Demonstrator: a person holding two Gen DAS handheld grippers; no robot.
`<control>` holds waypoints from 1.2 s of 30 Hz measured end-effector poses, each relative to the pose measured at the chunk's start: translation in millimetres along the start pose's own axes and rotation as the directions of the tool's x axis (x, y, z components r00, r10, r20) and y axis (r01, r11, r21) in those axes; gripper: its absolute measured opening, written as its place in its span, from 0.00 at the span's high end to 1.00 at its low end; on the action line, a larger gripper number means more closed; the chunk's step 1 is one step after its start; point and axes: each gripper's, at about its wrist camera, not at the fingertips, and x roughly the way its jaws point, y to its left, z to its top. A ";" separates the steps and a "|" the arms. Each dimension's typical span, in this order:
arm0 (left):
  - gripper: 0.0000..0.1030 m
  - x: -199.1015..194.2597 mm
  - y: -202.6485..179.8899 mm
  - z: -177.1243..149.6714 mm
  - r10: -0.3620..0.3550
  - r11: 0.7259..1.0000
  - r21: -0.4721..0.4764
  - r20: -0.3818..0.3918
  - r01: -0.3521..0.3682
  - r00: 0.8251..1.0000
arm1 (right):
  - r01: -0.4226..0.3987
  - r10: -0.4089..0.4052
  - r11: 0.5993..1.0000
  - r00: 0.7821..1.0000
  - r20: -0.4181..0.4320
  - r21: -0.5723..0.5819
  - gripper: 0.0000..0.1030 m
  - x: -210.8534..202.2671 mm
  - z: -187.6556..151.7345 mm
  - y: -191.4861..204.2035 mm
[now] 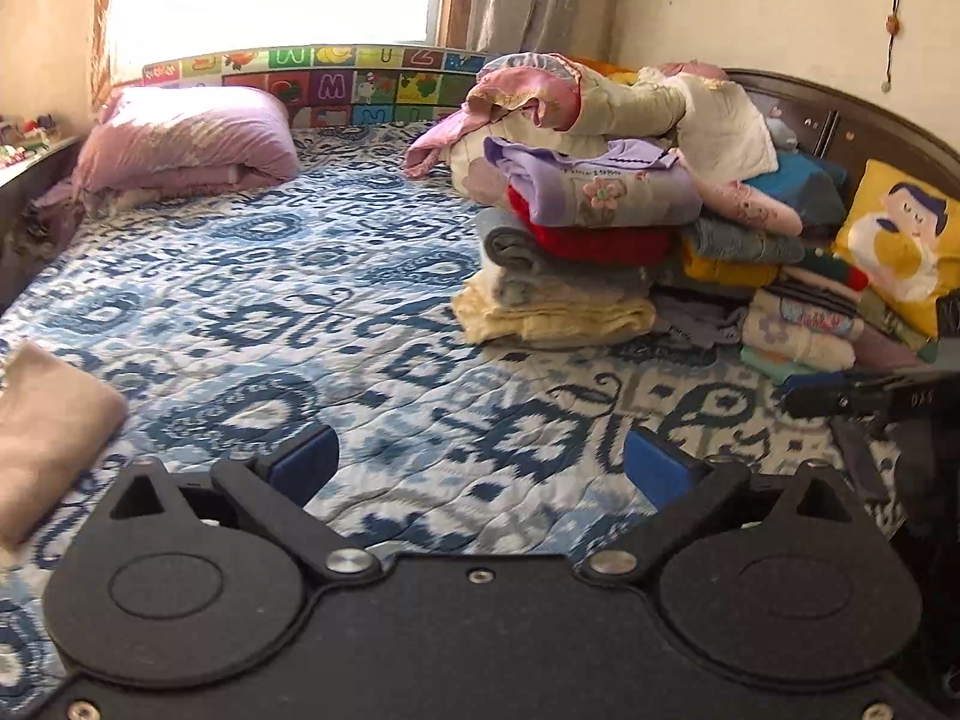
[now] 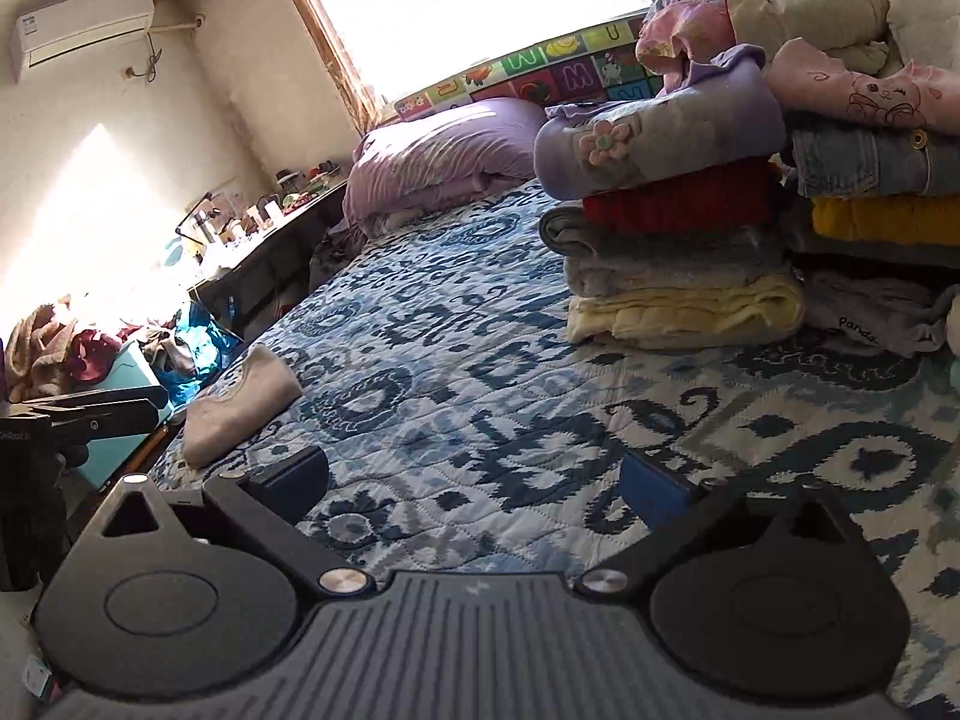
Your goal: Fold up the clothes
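L gripper (image 1: 480,462) & R gripper (image 2: 474,480): jaws fully apart, nothing held, both above bedspread (image 1: 300,300). Folded clothes stack (image 1: 576,252) on bedspread, far right. Beige folded garment (image 2: 240,402) at bedspread's left edge.

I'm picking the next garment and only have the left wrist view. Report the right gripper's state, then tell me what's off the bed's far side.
Observer: The right gripper is open, with nothing between its jaws and only the quilt beyond them.
Operator: Now the floor beside the bed.
Observer: A teal box stands there, with loose clothes heaped beside it.
Operator: Describe the grey piece next to the folded stack.
Observer: It lies crumpled and unfolded, and the word "Panda" is readable on it.
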 end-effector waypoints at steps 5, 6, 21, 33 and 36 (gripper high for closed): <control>0.00 -55.6 -9.9 -41.3 0.160 0.982 0.098 0.004 -0.160 0.987 | -0.023 0.022 0.998 0.999 -0.029 -0.063 0.00 -25.5 -17.0 40.1; 0.00 -58.7 -14.6 -51.1 0.180 0.980 0.082 -0.002 -0.180 0.984 | -0.018 0.017 0.999 0.999 -0.035 -0.050 0.00 -25.4 -21.0 48.9; 0.00 -55.7 -74.9 -112.6 0.230 0.953 -0.200 -0.021 -0.230 0.973 | 0.187 -0.194 0.978 0.979 -0.064 -0.091 0.00 -41.3 -77.8 130.1; 0.00 -61.7 -82.8 -105.2 0.192 0.929 -0.316 -0.029 -0.191 0.981 | 0.269 -0.272 0.955 0.962 -0.006 -0.126 0.00 -58.8 -92.1 149.0; 0.00 -55.0 -86.9 -106.4 0.187 0.938 -0.290 -0.044 -0.192 0.981 | 0.274 -0.278 0.953 0.961 -0.013 -0.128 0.00 -56.8 -95.0 149.4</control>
